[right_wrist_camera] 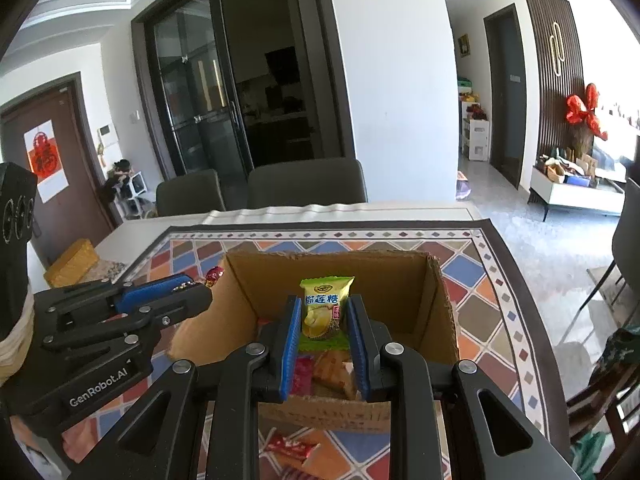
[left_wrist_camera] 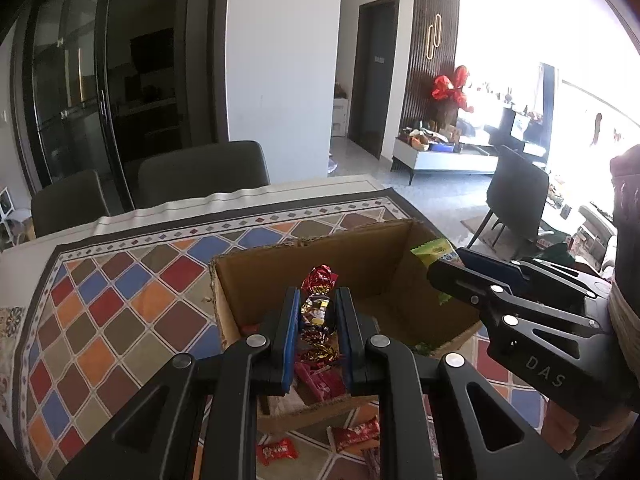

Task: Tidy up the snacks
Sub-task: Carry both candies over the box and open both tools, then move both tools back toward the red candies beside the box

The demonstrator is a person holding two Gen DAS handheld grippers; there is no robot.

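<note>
Both loaded grippers (left_wrist_camera: 317,316) (right_wrist_camera: 324,316) above box rim (right_wrist_camera: 328,257)

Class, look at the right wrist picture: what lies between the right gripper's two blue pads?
A green-yellow candy packet, clamped by the right gripper above the cardboard box, shown in the right wrist view.

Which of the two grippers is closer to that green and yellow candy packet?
Right. The right gripper clamps the green and yellow packet above the cardboard box; the left gripper, beside it, holds a red foil candy.
</note>
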